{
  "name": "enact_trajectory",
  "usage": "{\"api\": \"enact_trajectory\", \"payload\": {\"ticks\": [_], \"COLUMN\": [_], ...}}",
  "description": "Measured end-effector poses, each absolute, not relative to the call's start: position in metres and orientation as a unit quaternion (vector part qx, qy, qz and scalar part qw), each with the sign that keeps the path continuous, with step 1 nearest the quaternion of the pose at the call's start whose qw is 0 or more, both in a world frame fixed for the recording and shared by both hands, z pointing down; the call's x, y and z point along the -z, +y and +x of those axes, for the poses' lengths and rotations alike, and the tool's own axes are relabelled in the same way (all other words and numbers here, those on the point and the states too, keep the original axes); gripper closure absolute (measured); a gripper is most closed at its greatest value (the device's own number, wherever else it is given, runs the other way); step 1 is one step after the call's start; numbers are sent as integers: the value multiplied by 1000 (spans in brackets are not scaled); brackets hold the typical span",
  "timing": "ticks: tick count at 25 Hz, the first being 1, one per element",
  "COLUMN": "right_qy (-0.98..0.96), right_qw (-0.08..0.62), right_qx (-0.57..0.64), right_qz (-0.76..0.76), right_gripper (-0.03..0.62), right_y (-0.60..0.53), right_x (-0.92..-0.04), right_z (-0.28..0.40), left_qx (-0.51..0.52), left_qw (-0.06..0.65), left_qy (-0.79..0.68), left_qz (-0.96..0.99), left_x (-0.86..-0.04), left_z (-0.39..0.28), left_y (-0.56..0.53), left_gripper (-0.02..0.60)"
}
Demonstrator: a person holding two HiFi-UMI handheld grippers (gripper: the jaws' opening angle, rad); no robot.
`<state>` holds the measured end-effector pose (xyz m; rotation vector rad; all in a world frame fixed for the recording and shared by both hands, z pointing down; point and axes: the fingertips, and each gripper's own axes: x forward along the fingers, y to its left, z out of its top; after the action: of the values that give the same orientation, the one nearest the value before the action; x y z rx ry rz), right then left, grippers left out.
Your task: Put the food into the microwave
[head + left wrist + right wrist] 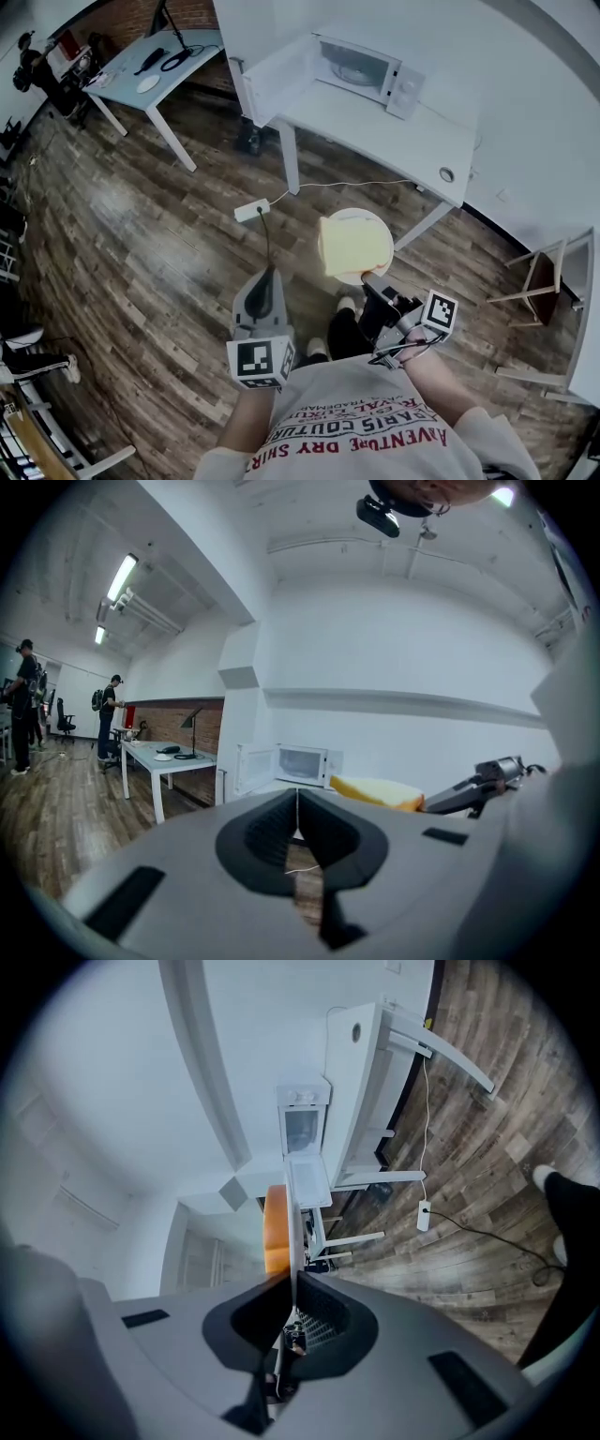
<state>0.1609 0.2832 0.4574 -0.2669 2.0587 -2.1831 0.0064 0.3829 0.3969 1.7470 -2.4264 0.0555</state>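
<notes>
Your right gripper point(368, 279) is clamped on the rim of the plate point(373, 218) w/ the bread slice point(349, 246) on it, over the wood floor, short of the open microwave point(361, 70) on the white table point(394, 131). Left gripper point(268, 277): jaws together, nothing btwn them.

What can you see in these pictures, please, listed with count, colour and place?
microwave: one, white, door open, on the near table
near table: one, white, ahead of the person
far table: one, pale, upper left in the head view
plate: one, white, in the right gripper
bread: one slice, yellow, on the plate
power strip: one, white, on the floor
chair: one, wooden, at the right edge
people: two, dark clothes, near the far table
left gripper: one, grey, jaws together, empty
right gripper: one, dark, shut on the plate's rim
</notes>
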Motion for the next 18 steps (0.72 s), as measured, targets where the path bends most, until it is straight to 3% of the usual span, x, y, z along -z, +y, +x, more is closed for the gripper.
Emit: {"api": "enact_trajectory", "payload": {"ticks": [18], "right_qy": [665], "right_qw": [46], "right_qx": [742], "right_qz": [-72], "right_gripper": [572], "right_y": [63], "right_x": [-464], "right_z": [25], "left_qx": [-12], "left_qw": [89], "left_qy": [-822], "left_qz": [562], "left_x": [-393], "left_z": [-122], "left_y": [167], "left_gripper": [574]}}
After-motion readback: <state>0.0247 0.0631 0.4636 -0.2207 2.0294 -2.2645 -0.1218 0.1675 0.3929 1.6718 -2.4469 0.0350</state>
